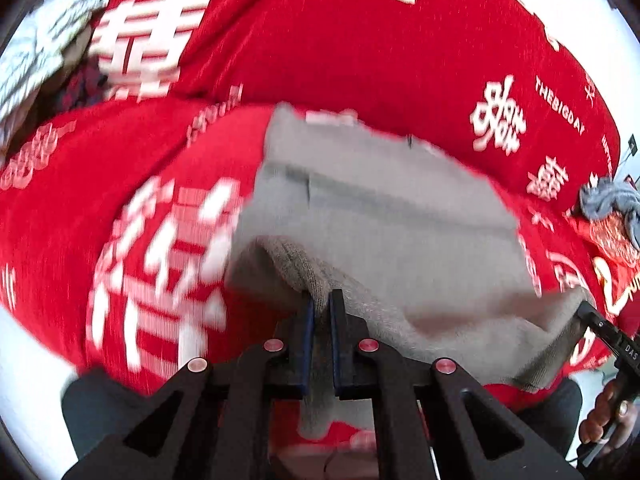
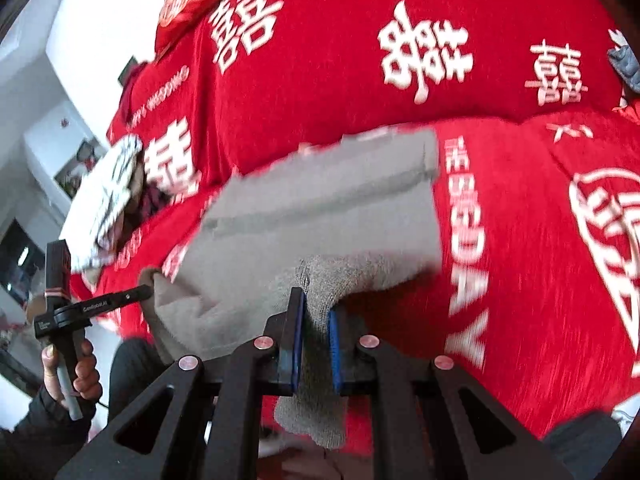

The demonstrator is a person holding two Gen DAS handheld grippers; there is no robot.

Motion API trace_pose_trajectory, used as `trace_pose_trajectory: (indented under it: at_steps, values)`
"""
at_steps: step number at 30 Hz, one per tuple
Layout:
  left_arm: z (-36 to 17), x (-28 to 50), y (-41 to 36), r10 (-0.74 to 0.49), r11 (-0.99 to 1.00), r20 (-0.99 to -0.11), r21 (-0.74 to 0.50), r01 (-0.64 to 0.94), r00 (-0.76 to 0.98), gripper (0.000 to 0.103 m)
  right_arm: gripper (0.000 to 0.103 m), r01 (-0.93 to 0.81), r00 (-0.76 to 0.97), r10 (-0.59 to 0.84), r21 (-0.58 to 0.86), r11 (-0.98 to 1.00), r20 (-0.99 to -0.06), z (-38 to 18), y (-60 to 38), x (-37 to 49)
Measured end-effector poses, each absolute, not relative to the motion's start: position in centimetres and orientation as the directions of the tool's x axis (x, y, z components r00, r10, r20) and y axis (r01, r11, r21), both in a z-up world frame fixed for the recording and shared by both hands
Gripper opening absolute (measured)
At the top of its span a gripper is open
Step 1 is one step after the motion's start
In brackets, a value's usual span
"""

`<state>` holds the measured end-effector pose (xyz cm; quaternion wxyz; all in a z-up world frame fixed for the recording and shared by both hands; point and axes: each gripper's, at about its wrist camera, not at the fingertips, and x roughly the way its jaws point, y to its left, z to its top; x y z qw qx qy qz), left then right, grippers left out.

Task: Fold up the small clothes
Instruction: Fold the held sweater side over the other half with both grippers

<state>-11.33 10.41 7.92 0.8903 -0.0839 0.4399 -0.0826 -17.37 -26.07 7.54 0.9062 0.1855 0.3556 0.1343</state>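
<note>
A grey knit garment lies on the red bedcover, its near edge lifted; it is motion-blurred. My left gripper is shut on one near corner of it, cloth pinched between the blue pads. My right gripper is shut on the other near corner of the same grey garment. The right gripper also shows at the right edge of the left wrist view, and the left gripper shows at the left of the right wrist view, each gripping the cloth's edge.
A red bedcover with white characters covers the whole surface. A white patterned cloth lies at the far left. A grey-blue crumpled garment and a red item lie at the right. A red packet lies at the back.
</note>
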Motion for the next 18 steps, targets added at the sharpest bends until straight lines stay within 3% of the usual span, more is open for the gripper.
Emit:
trace_pose_trajectory:
  at_steps: [5,10,14,15,17,18]
  values:
    - [7.6,-4.7,9.9,-0.206,0.973,-0.779,-0.230,0.035,0.592,0.009,0.012,-0.060,0.731,0.345,0.448,0.892,-0.589,7.7,-26.9,-11.8]
    - [4.0,-1.7,9.9,-0.196,0.973,-0.829,-0.229,0.001,0.525,0.009,0.013,0.011,0.677,0.291,0.404,0.915,-0.676,4.5,-26.7,-7.5]
    - [2.8,-2.0,11.5,-0.303,0.932,-0.806,-0.363,-0.020,0.508,0.010,0.018,0.049,0.623,0.278,0.392,0.919,-0.731,2.5,-26.7,-6.8]
    - [2.8,-2.3,11.8,-0.313,0.926,-0.803,-0.377,-0.026,0.508,0.010,0.021,0.041,0.624,0.292,0.403,0.914,-0.725,2.5,-26.8,-7.1]
    - [2.7,-3.4,12.4,-0.324,0.920,-0.805,-0.390,-0.032,0.496,0.010,0.044,0.029,0.634,0.300,0.410,0.911,-0.713,2.6,-26.8,-8.3]
    - [2.6,-4.0,12.7,-0.329,0.917,-0.803,-0.398,-0.036,0.496,0.013,0.065,0.032,0.642,0.290,0.403,0.915,-0.709,2.7,-26.7,-9.0]
